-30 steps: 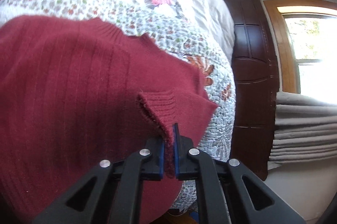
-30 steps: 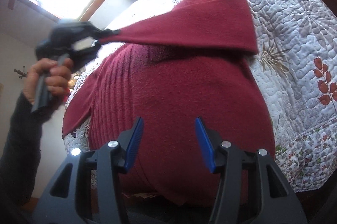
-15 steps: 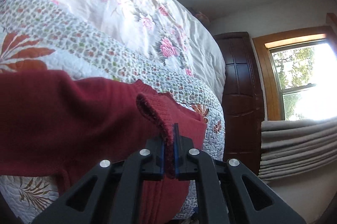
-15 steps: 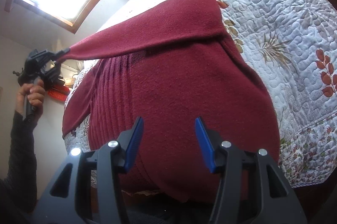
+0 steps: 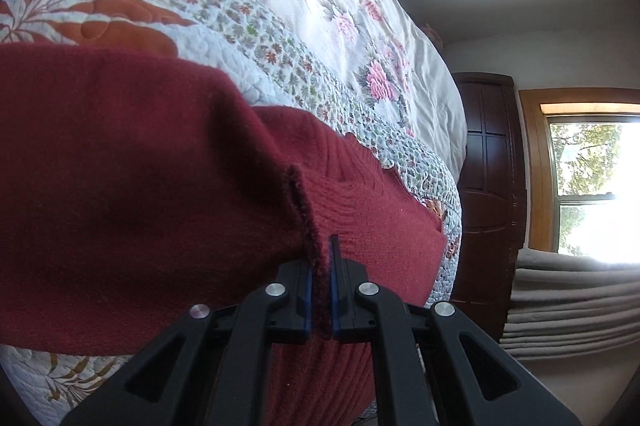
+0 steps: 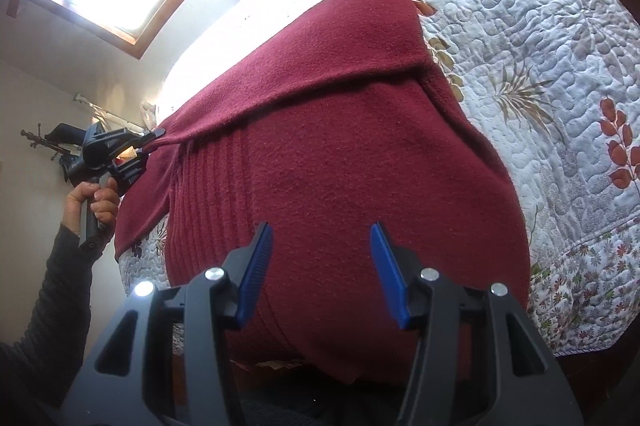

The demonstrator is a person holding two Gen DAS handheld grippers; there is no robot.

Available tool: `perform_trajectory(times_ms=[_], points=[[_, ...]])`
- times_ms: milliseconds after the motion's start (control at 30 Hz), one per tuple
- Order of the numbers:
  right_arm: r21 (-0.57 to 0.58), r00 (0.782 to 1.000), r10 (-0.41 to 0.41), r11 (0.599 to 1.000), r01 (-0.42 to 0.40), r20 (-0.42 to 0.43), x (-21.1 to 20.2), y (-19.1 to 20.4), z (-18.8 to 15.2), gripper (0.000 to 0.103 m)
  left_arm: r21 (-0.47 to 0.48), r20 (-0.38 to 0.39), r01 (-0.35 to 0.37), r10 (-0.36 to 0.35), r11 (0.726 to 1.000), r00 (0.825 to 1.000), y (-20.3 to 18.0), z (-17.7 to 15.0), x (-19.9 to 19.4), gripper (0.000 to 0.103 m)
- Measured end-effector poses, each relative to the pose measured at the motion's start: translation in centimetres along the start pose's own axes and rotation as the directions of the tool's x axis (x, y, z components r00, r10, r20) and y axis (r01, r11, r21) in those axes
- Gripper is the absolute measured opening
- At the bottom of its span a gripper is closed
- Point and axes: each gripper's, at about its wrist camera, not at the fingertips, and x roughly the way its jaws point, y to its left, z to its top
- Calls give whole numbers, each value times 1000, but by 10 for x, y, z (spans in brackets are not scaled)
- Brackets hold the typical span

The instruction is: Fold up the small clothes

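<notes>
Looking along the left gripper from its own camera, the two blue-lined jaws are pressed together on the ribbed cuff of a dark red sweater. The sleeve runs away from the pinch toward nine o'clock, held up off the floral quilt. The sweater's body fills the lower left and centre of this view, with the quilt showing past it toward twelve o'clock and a dark wooden door at three o'clock.

From the right wrist camera, the right gripper hangs over the hem end of the sweater with its jaws spread apart and nothing between them. The sweater lies flat on the quilt, the far sleeve drawn across the chest in a taut band from one o'clock down to nine o'clock, where the left gripper holds its end, a hand around the grip.

My reading is that the sleeve fold is partly made. The risk lies in that tension: pulling further toward nine o'clock would likely drag the shoulder and body sideways, since nothing visibly pins the body down. The pinch looks to be on the cuff's edge only, so a jerk could let the knit slip out. Releasing while the sleeve is held up would let it drop crooked.
</notes>
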Motion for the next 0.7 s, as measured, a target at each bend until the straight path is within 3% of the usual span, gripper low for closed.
perform_trajectory(times_ms=[100, 233, 267, 400, 467, 600, 700], points=[[-2, 1000, -1, 1000, 1, -4, 1, -1, 0, 52, 5, -4, -45, 45, 999, 999, 10, -1, 9, 10], [-11, 1000, 0, 1000, 0, 2, -3, 1, -2, 52, -42, 89, -106, 110, 993, 990, 22, -1, -8, 20], [-11, 1000, 1, 1000, -1, 7, -5, 1, -2, 52, -43, 112, -122, 126, 992, 986, 18, -3, -17, 30], [1, 1000, 6, 1000, -6, 8, -5, 0, -3, 52, 48, 209, -29, 18, 998, 978, -20, -23, -42, 58], [0, 1000, 14, 1000, -14, -2, -3, 2, -2, 52, 86, 172, 2, -17, 996, 985, -32, -29, -26, 64], [-49, 1000, 27, 998, -27, -2, -5, 15, -1, 52, 39, 88, -58, 55, 998, 995, -16, -36, 17, 64], [-63, 999, 37, 997, -36, 11, -10, 21, 1, 52, -8, 102, -12, 13, 1000, 995, 2, -38, 16, 63]])
